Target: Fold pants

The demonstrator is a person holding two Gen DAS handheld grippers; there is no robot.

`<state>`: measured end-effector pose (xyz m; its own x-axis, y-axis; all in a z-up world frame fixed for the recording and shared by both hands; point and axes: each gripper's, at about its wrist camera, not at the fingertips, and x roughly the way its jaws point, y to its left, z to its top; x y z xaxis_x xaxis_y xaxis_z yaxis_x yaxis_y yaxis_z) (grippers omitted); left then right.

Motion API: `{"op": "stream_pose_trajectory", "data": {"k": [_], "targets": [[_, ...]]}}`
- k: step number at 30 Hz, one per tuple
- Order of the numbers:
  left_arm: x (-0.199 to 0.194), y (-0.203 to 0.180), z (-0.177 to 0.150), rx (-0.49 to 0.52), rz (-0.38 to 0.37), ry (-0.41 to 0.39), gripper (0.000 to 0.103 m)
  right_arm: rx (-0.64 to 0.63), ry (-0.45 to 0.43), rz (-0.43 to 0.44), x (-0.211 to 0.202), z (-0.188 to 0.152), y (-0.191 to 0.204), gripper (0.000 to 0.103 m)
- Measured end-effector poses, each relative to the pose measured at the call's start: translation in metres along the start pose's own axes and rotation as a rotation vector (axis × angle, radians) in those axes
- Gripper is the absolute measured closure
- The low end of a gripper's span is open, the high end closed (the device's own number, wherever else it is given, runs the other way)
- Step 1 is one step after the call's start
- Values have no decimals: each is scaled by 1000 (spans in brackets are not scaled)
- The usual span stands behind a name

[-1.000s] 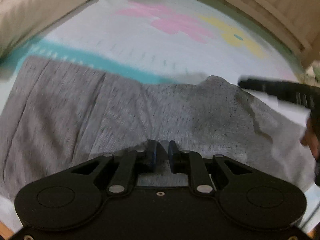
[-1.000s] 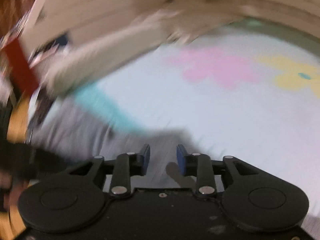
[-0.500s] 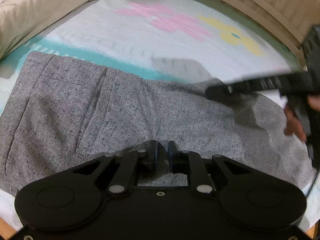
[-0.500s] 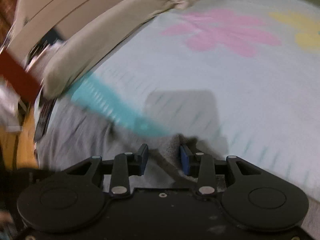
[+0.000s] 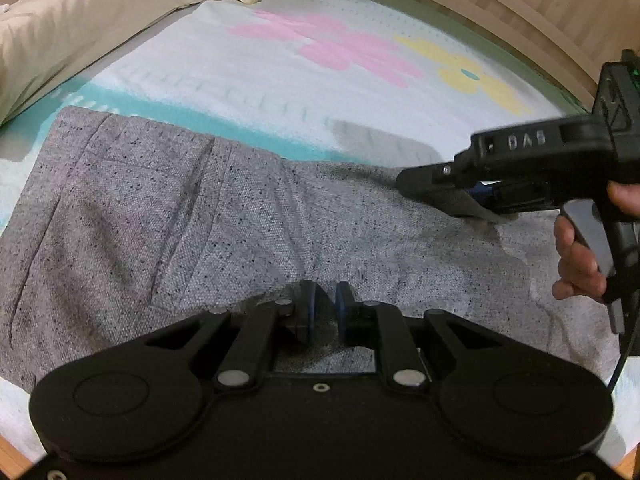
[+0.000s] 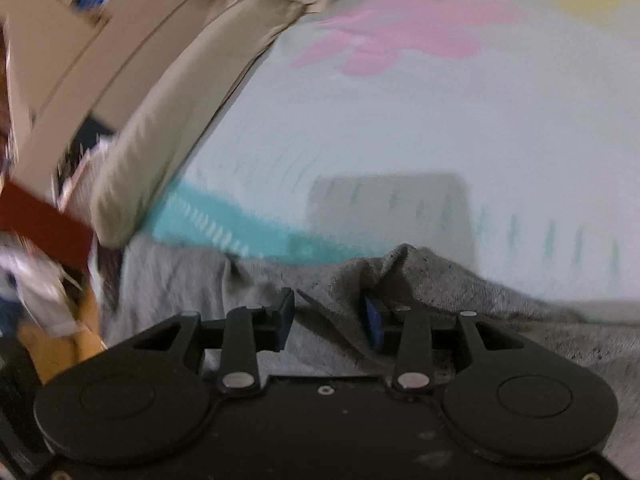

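Grey speckled pants point(image 5: 240, 220) lie folded across the flowered sheet point(image 5: 320, 92), waistband at the left. My left gripper point(image 5: 322, 312) sits low at their near edge, its jaws almost together with the cloth bunched at the fingertips. The right gripper point(image 5: 440, 188), held by a hand point(image 5: 576, 264), comes in from the right and rests on the far right part of the pants. In the right wrist view, the jaws of the right gripper point(image 6: 328, 320) are opening. A raised fold of the pants point(image 6: 440, 280) lies between the pads, which do not press on it.
A long beige pillow point(image 5: 80, 32) runs along the left and back of the bed, and shows as the pillow point(image 6: 168, 120) in the right wrist view. A wooden bed frame point(image 5: 520, 12) curves along the back right. A teal stripe point(image 5: 132, 102) borders the pants' far edge.
The right gripper rolled and came down onto the far right of the pants, and its jaws widened. The pants now lie flatter. The left gripper kept its narrow gap.
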<state>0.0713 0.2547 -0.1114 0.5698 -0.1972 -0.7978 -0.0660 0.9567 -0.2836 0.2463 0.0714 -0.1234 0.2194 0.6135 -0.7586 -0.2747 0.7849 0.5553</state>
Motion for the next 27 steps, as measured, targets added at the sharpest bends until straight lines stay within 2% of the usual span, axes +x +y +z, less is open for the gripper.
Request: {"op": "stream_pose_trajectory", "data": {"k": [1,2,3,4,5,6,7,8,11,14,17,19,22,24,27], "targets": [[0,-1,-1,0,2,-2,80,34,-3,13,1,1,-3,63],[0,-2,-1,0,3,-5,80,56,-8,18,1,2,-6,77],[-1,-2,-2,1,5,-8,80,47,-14,-5,-1,2,-3,97],[-2,-3,-3,5,6,-12,80,-11,-30,-49,-4,5,3,100],[-2,-5,-5,13,8,-17,80,-83,-103,-64,-14,9,14,100],[-3,-6,-7,25,12,-25,80,-94,-162,-62,-20,16,20,101],[-4,-9,-9,41,19,-32,80,-67,-176,-55,-21,24,21,101],[-5,-11,-11,56,27,-38,80,-48,-151,-71,-16,29,21,101],[-8,-20,-18,107,57,-55,80,-143,-123,-171,6,30,32,101],[-12,-26,-27,140,74,-71,80,-135,-94,-239,29,34,30,102],[-15,-30,-30,170,83,-72,80,-225,-116,-295,44,30,43,99],[-19,-30,-32,196,81,-63,80,-270,-158,-304,35,30,49,93],[-32,-31,-28,246,58,-46,81,-157,-255,-259,-3,47,38,69],[-42,-29,-19,241,71,-55,81,-153,-300,-265,-31,51,31,69],[-55,-28,3,215,78,-129,82,-235,-258,-300,-62,44,20,69]]}}
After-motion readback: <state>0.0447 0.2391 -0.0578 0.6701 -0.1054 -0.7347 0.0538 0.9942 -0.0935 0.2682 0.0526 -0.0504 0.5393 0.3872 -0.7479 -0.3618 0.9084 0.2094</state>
